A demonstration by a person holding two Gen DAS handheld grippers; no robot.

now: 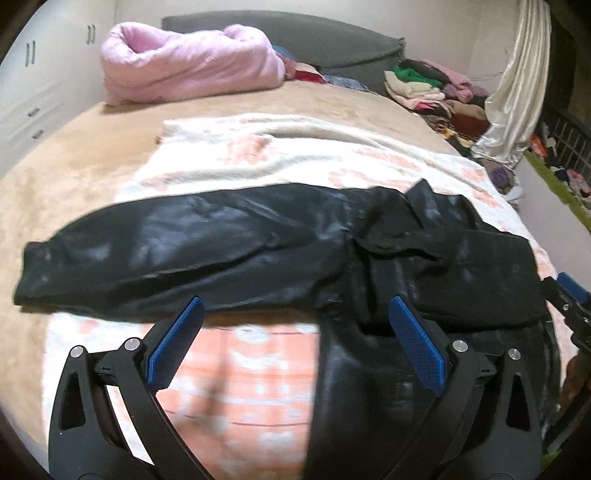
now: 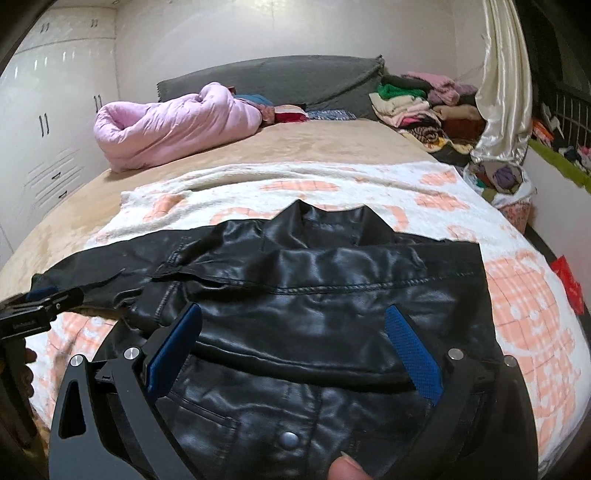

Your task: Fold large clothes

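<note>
A black leather jacket (image 1: 258, 243) lies flat on a white and peach blanket (image 1: 258, 155) spread over the bed. One sleeve (image 1: 122, 254) stretches out to the left. In the right wrist view the jacket (image 2: 332, 280) has its collar (image 2: 325, 218) at the far side and a snap button (image 2: 290, 439) close to the camera. My left gripper (image 1: 295, 301) stands open at the jacket's near edge, below the sleeve, holding nothing. My right gripper (image 2: 293, 308) is open just above the jacket's body, and a person's fingertip (image 2: 345, 469) shows below it. Each gripper shows at the edge of the other's view.
A rolled pink duvet (image 1: 188, 66) lies at the head of the bed against a grey headboard (image 1: 295, 33). Stacks of folded clothes (image 1: 436, 92) and a satin curtain (image 1: 517, 85) stand at the far right. White wardrobes (image 2: 48, 122) line the left wall.
</note>
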